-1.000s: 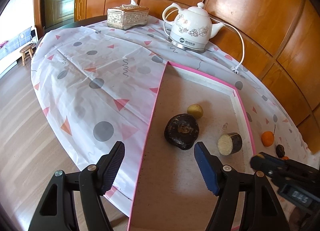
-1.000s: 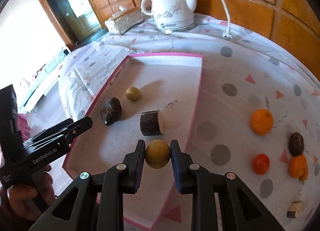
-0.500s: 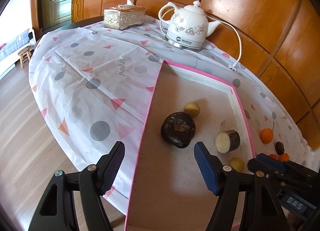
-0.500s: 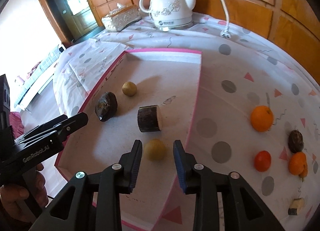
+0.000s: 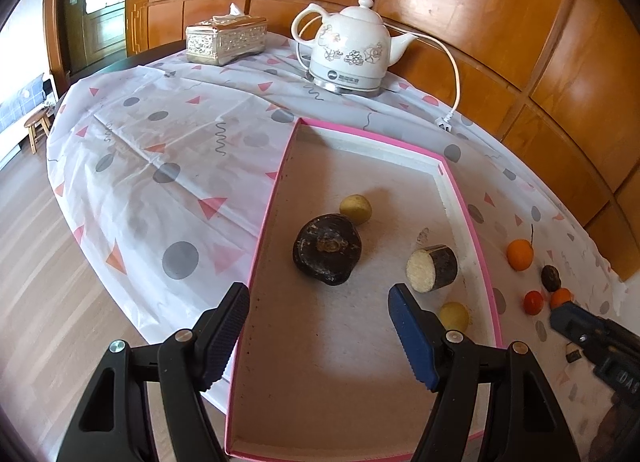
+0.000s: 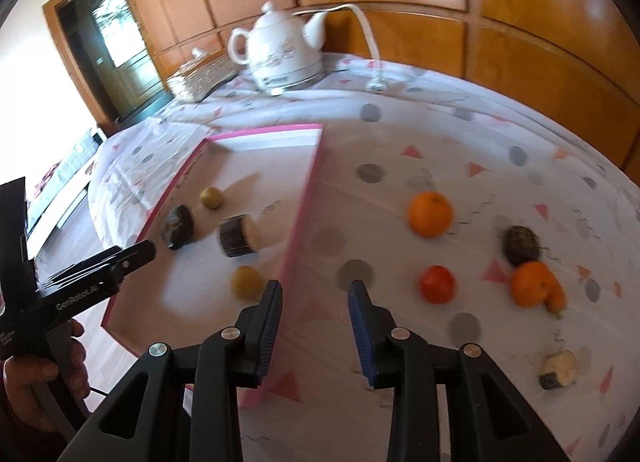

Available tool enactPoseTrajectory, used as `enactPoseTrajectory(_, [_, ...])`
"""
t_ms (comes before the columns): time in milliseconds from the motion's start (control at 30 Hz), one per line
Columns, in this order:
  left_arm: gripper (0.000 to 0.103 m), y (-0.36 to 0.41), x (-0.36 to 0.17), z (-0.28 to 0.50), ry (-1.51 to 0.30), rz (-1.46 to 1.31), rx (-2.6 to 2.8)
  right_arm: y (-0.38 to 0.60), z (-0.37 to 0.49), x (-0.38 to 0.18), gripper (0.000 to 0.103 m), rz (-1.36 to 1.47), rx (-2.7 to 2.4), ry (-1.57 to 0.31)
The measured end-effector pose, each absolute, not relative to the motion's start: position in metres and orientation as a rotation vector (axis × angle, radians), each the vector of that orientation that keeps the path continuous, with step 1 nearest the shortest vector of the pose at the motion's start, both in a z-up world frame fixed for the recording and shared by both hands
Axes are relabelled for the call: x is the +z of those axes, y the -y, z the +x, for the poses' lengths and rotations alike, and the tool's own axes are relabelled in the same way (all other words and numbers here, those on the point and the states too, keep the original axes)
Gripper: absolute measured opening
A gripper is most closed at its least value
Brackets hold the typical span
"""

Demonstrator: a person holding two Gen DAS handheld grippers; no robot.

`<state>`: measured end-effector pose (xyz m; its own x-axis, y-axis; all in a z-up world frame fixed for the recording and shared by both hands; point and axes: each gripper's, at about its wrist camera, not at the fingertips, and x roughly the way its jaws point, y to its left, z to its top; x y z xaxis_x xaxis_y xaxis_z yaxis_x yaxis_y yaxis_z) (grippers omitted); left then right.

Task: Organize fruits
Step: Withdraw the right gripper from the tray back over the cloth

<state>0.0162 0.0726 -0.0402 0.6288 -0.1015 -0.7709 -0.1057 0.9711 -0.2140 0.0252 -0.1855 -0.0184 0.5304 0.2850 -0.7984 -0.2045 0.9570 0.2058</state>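
Note:
A pink-rimmed tray [image 5: 267, 221] [image 6: 298, 205] holds a dark round fruit [image 5: 327, 249] [image 6: 178, 226], a small yellow fruit [image 5: 355, 209] [image 6: 211, 197], a cut dark piece [image 5: 432, 268] [image 6: 239, 237] and a second yellow fruit [image 5: 454, 316] [image 6: 247, 282]. My left gripper [image 5: 320, 326] is open and empty over the tray's near end. My right gripper [image 6: 316, 322] is open and empty above the tray's right rim. On the cloth to the right lie an orange [image 6: 430, 213], a red fruit [image 6: 437, 284], a dark fruit [image 6: 520, 244], another orange [image 6: 534, 285] and a cut piece [image 6: 558, 369].
A white kettle [image 5: 352, 57] [image 6: 286, 51] with a cord and plug [image 5: 446, 121] stands behind the tray. A silver tissue box [image 5: 226, 39] sits at the back left. The table edge drops to wooden floor [image 5: 36, 286] on the left.
My right gripper opened, left the yellow fruit in the tray, and swung right toward the loose fruits. My left gripper drew back a little and stayed open.

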Motion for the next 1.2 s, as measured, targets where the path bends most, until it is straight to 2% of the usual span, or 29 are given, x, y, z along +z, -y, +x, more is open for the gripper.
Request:
enactPoseTrajectory(600, [0.072,-0.045,-0.031,0.017,-0.886,-0.169,-0.064,0.311,0.027,-0.024,0.034,0.151,-0.039,-1.015])
enactPoseTrajectory(1200, [0.072,0.021,-0.018,0.028,-0.893,-0.053,-0.252,0.396,0.026,-0.018,0.034,0.133,-0.232,-1.05])
